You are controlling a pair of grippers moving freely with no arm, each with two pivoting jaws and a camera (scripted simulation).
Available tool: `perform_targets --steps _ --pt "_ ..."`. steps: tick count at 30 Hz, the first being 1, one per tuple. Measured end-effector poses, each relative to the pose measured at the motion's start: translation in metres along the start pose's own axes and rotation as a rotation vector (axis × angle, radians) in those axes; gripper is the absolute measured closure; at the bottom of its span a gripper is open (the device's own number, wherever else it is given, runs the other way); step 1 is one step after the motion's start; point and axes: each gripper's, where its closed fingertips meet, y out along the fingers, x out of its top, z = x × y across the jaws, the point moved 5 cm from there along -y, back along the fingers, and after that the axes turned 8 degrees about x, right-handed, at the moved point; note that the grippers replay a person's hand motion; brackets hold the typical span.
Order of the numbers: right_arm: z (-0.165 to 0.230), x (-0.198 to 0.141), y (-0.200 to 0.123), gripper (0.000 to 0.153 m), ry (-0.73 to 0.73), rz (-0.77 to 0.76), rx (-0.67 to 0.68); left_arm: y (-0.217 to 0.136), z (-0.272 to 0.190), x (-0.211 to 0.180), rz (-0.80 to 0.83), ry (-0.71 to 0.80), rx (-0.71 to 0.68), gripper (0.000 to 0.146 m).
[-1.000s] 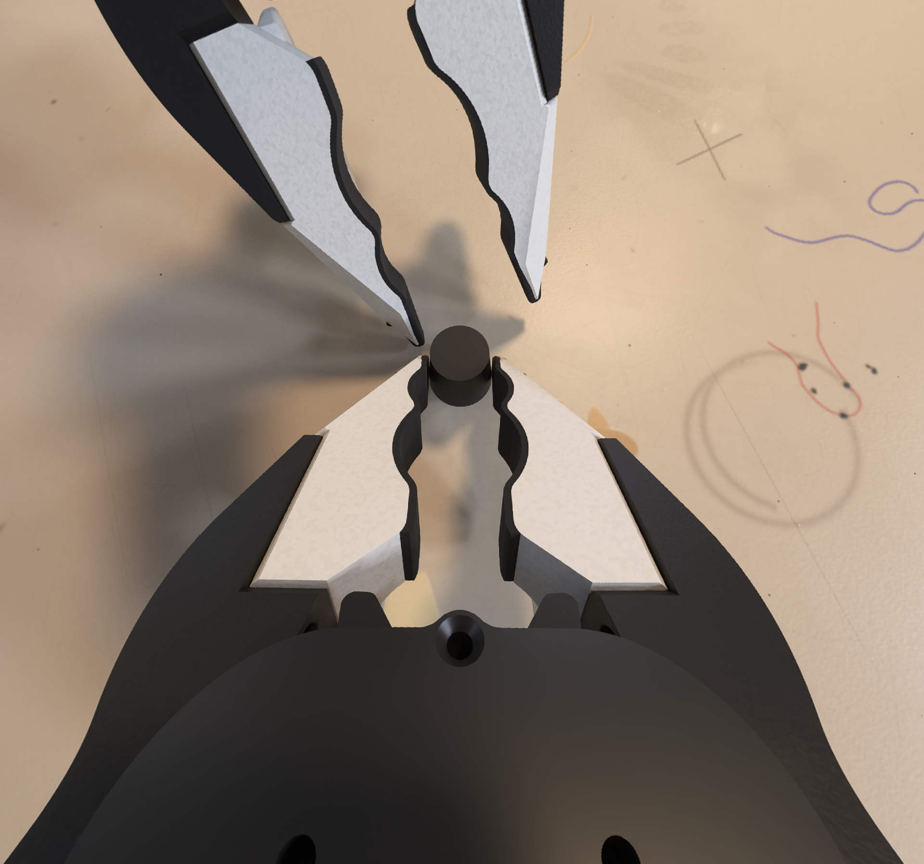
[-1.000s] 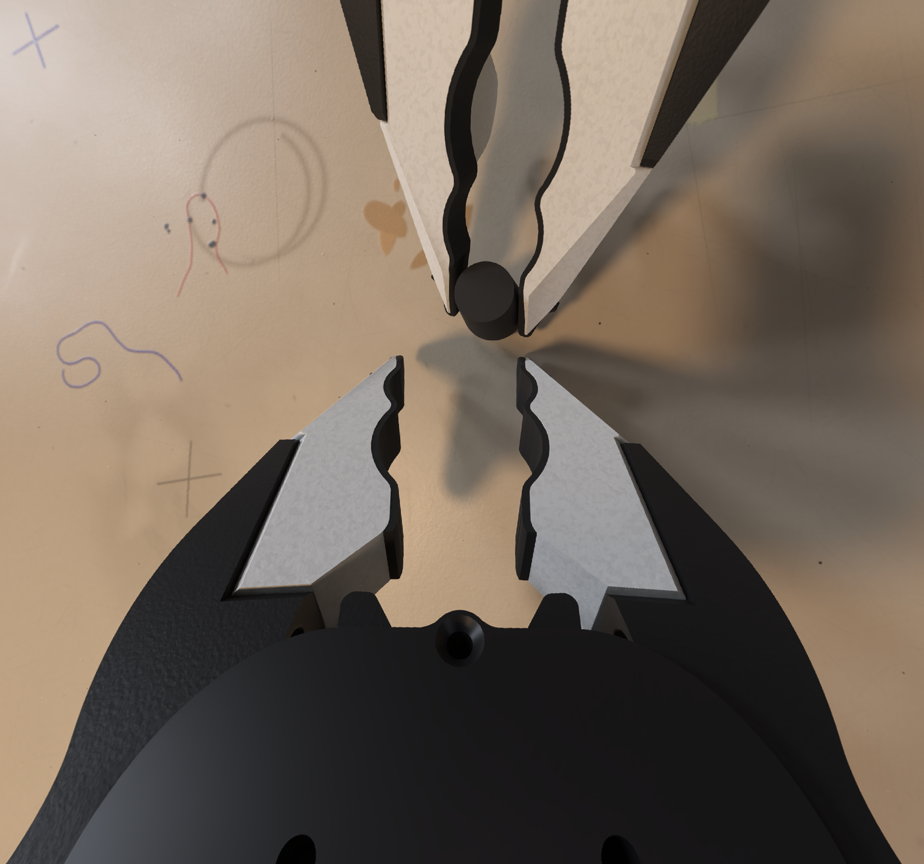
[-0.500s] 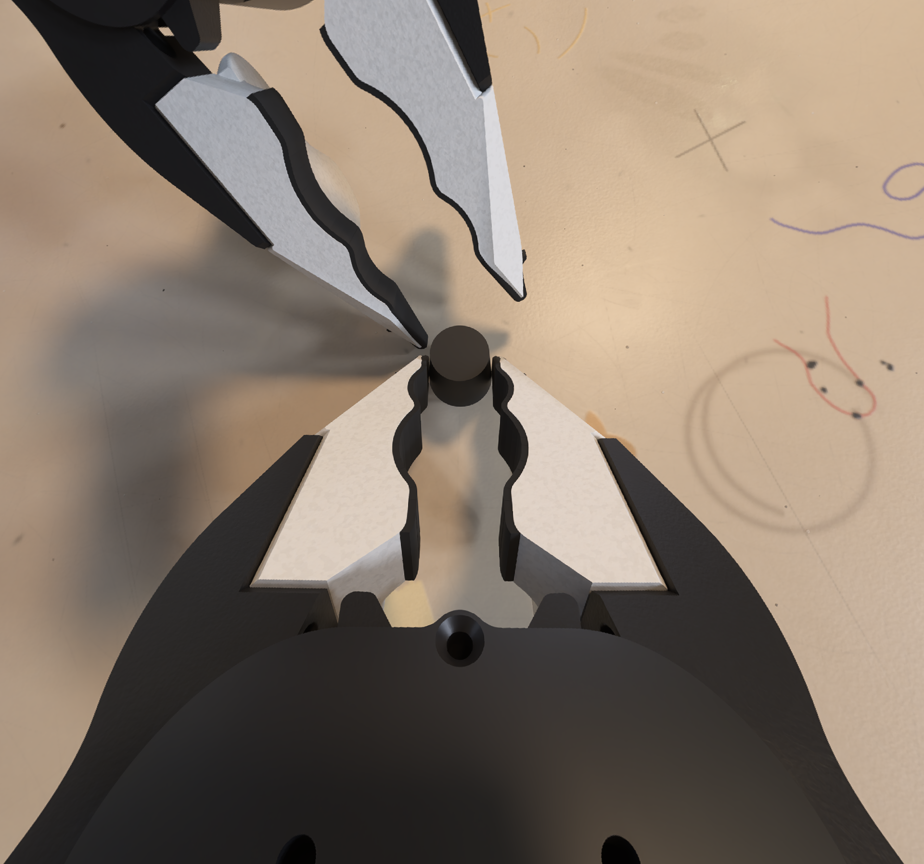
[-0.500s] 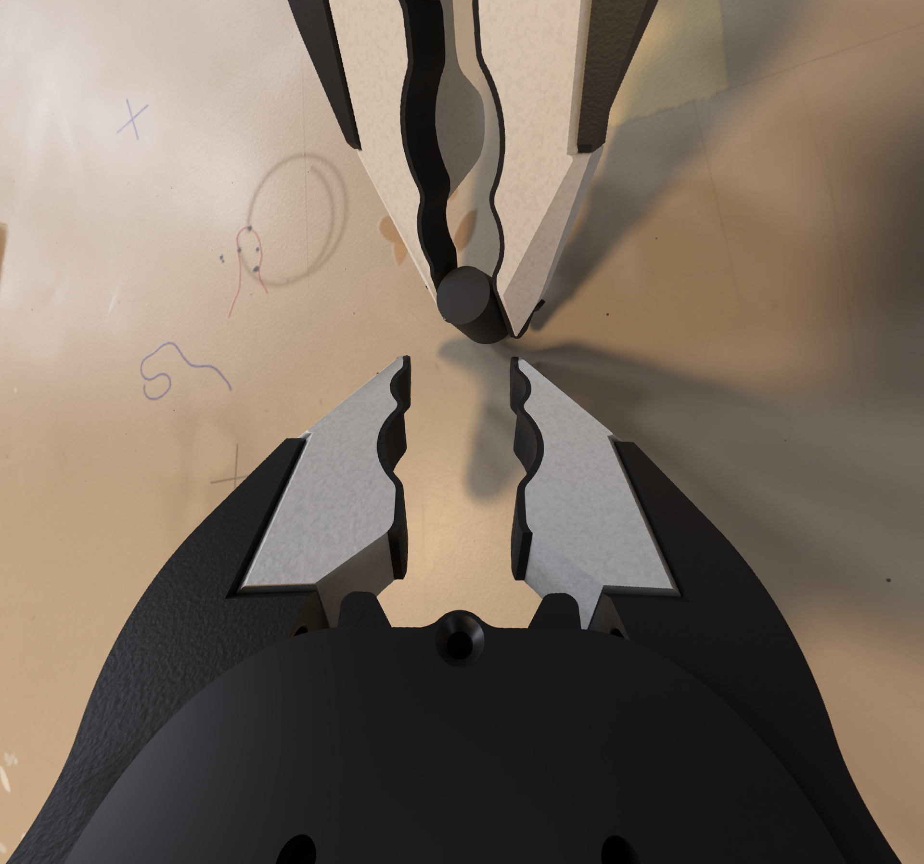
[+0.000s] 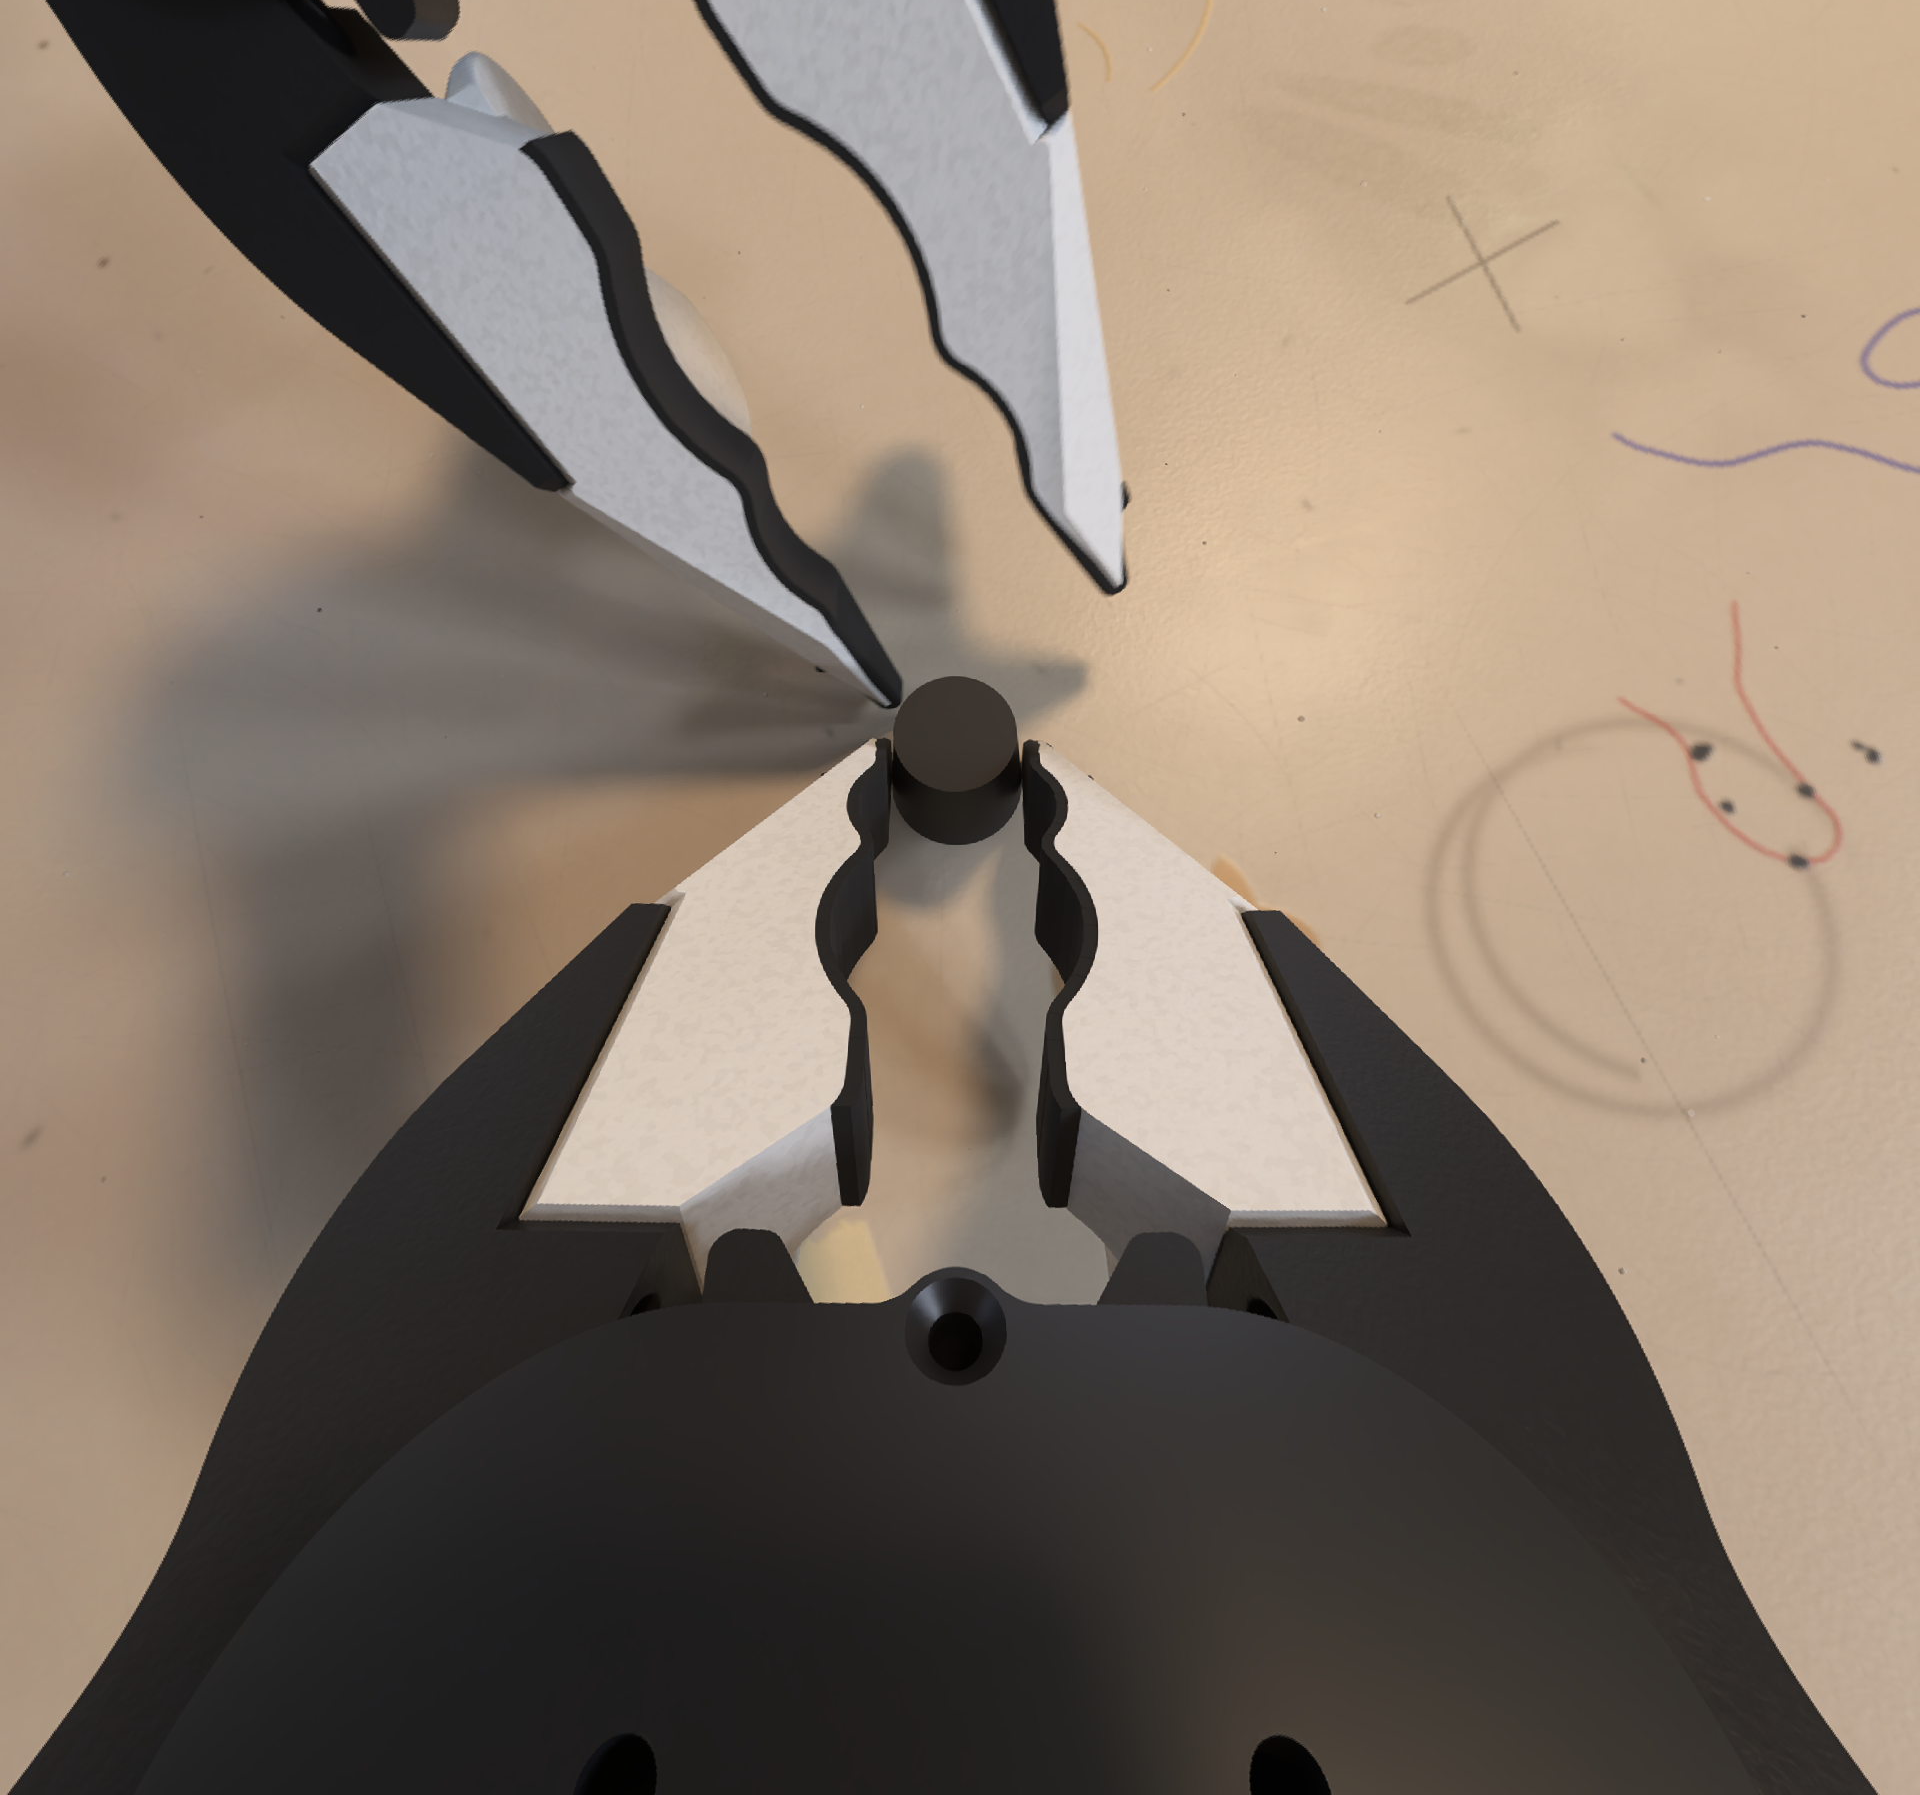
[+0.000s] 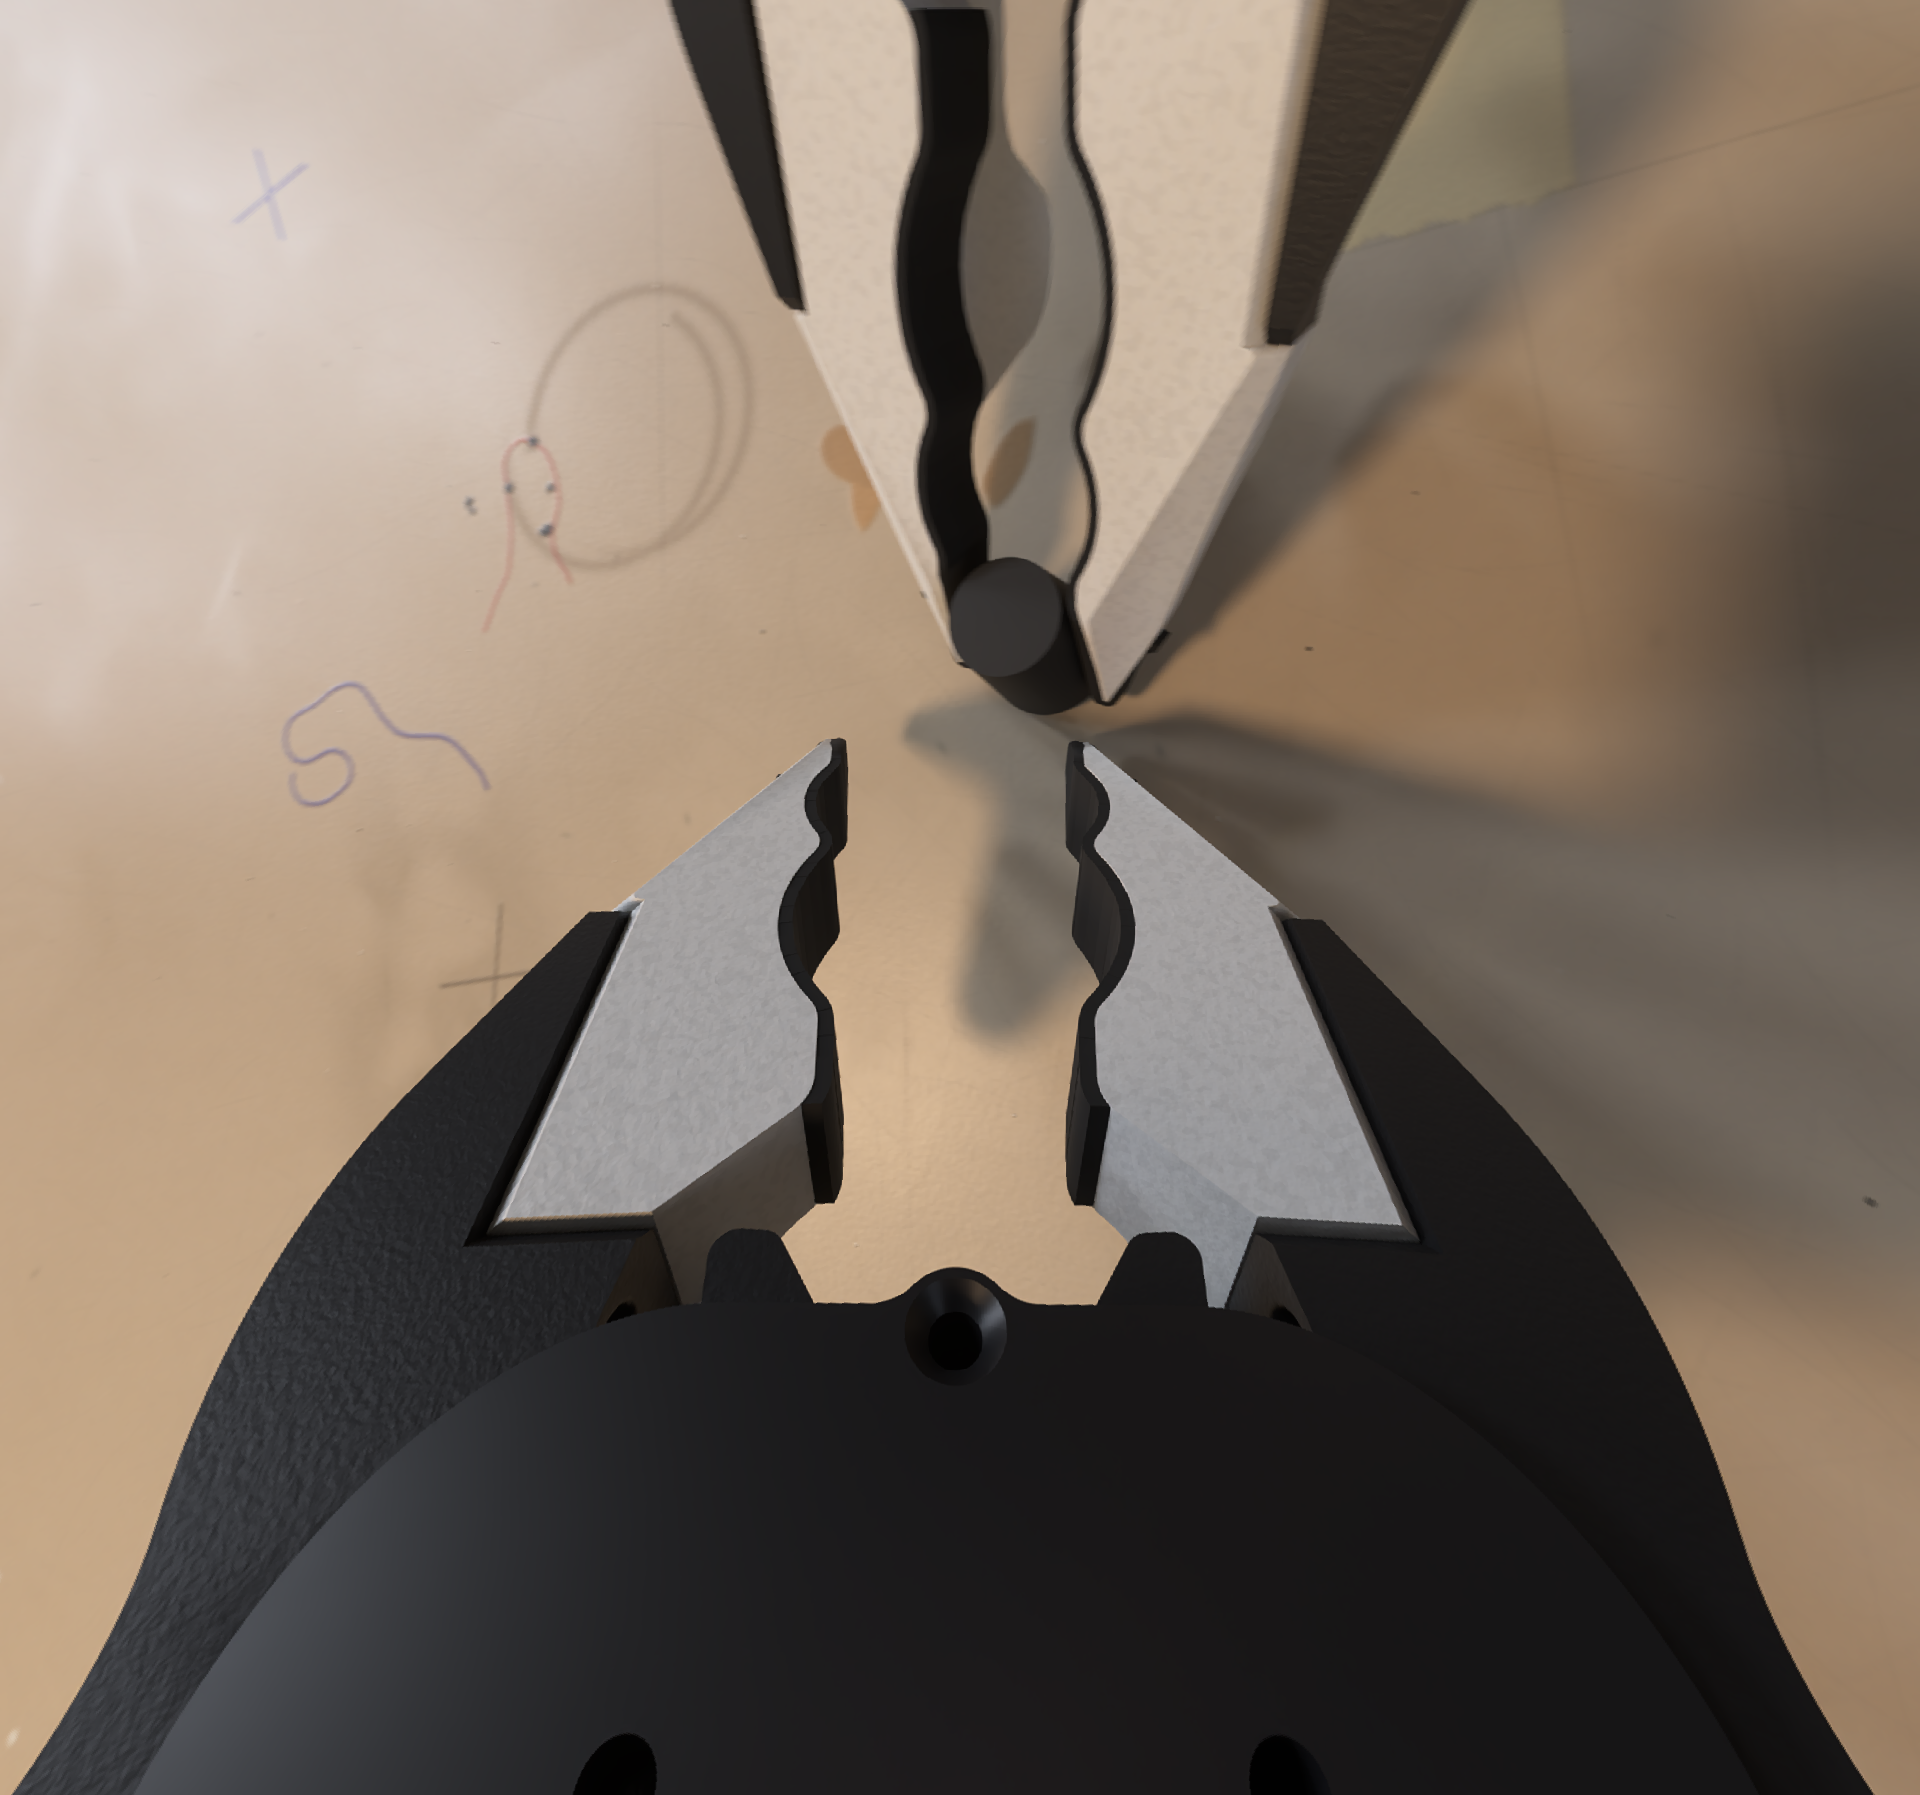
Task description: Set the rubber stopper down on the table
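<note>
The rubber stopper [image 5: 956, 763] is a small dark cylinder pinched between the tips of my left gripper [image 5: 956, 758], which has cream-coloured fingers and is shut on it, close above the tan table [image 5: 1455, 519]. In the right wrist view the stopper [image 6: 1013, 628] shows held at the left gripper's tips, just beyond my right gripper [image 6: 958, 758]. My right gripper has grey fingers and is open and empty. In the left wrist view it [image 5: 1003, 644] comes in from the top, one fingertip almost at the stopper.
The table bears pen marks: a grey ring [image 5: 1631, 914] with a red squiggle, a pencil cross [image 5: 1481, 265], a purple scribble [image 6: 364, 748]. A yellowish paper scrap [image 6: 1475, 145] lies at the far right in the right wrist view. Dark shadows fall around the grippers.
The left gripper still holds the stopper. The right gripper has swung round and tilted relative to it, staying open; in its view the stopper has shifted right.
</note>
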Motion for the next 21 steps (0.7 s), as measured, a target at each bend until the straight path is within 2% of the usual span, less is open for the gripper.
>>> perform_targets --steps 3,7,14,21 --pt "0.005 0.001 0.0 0.101 0.006 -0.017 0.089 0.0 0.0 0.0 0.005 0.002 -0.006 0.121" --pt "0.002 0.001 0.0 0.102 0.038 -0.029 0.093 0.0 -0.001 0.0 0.005 0.007 -0.001 0.121" --pt "-0.002 0.0 -0.013 0.11 0.018 0.0 0.004 0.0 -0.002 0.001 0.005 0.016 0.006 0.121" --pt "-0.005 -0.002 -0.006 0.106 -0.009 0.0 -0.053 0.0 -0.002 0.001 0.006 0.012 0.001 0.121"
